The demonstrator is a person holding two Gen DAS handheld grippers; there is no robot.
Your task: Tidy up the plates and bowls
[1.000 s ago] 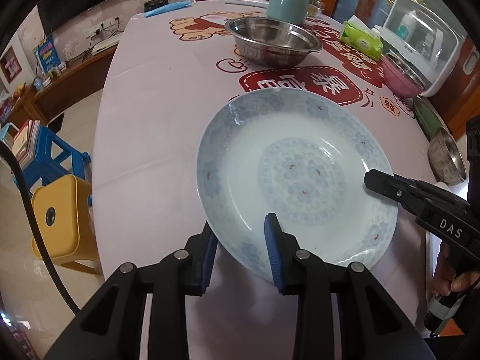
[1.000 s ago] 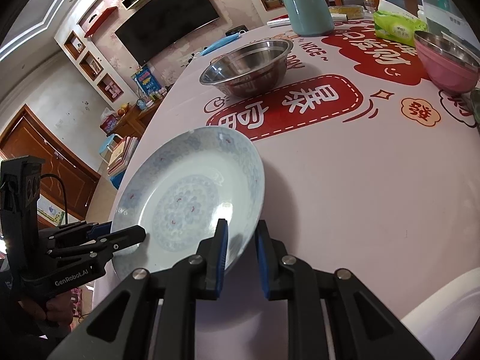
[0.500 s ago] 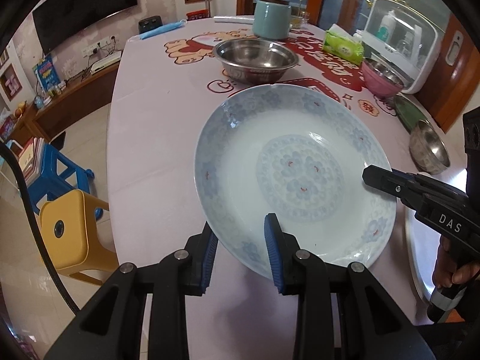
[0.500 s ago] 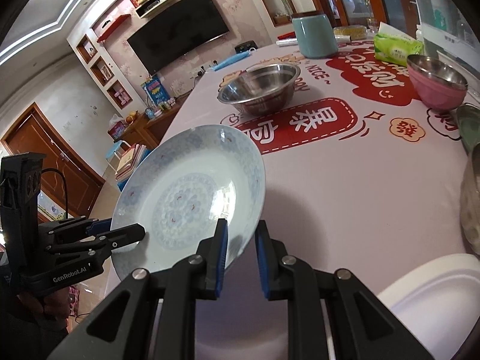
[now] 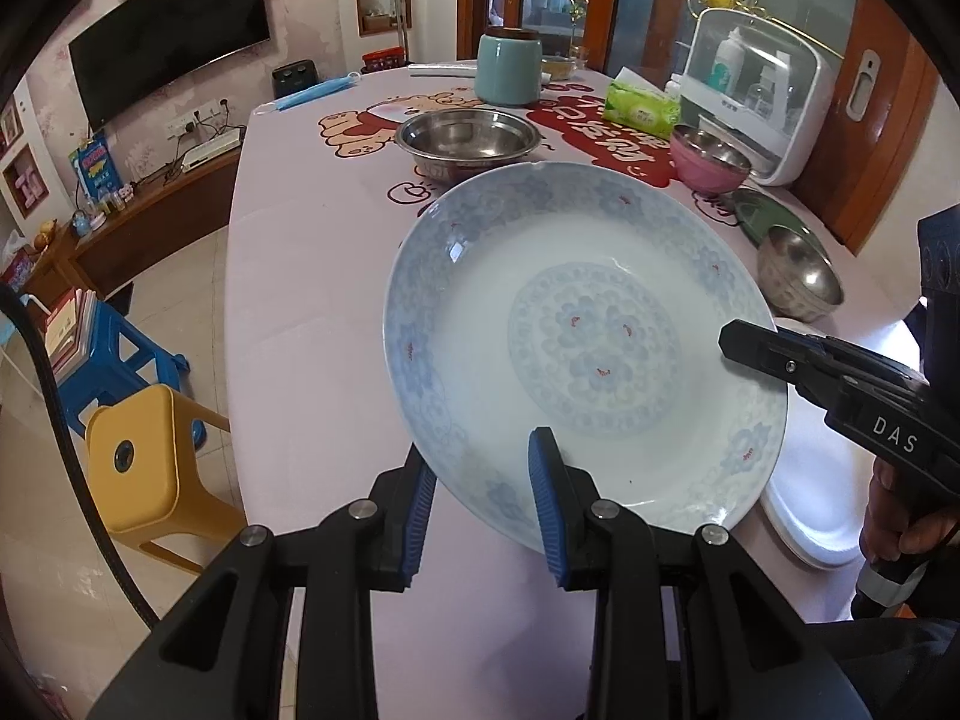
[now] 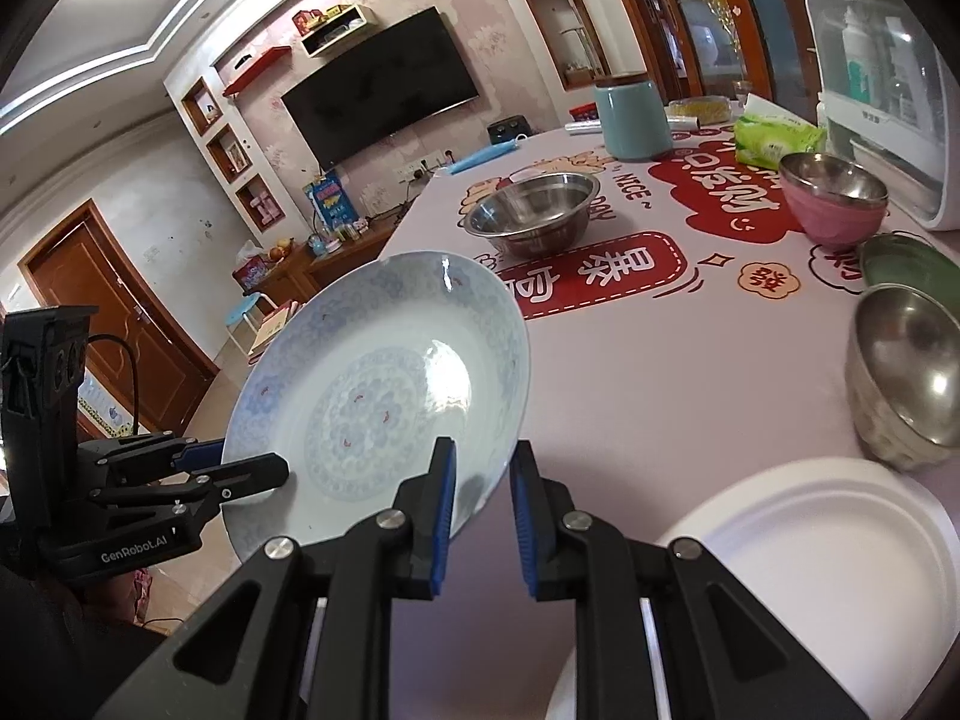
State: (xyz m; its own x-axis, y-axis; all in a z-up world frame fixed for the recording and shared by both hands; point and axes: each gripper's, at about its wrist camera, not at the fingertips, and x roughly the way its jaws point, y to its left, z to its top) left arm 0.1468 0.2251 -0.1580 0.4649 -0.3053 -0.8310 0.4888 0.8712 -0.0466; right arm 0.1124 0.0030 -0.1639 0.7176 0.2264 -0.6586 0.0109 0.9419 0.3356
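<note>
While the left gripper (image 5: 483, 495) clamps its blue pads on the near rim of the blue-patterned plate (image 5: 585, 336), the plate hangs tilted above the pink tablecloth (image 5: 312, 276). Beyond the plate sits a wide steel bowl (image 5: 468, 138); right of the plate are a pink bowl (image 5: 708, 165) and a small steel bowl (image 5: 798, 273). At the plate's right edge, the right gripper (image 5: 735, 342) pinches the rim.

From the right wrist, the right gripper (image 6: 483, 495) is narrowed on the plate (image 6: 384, 402) rim, the left gripper (image 6: 264, 471) grips the opposite edge, and a white plate (image 6: 840, 546) lies right of it.
</note>
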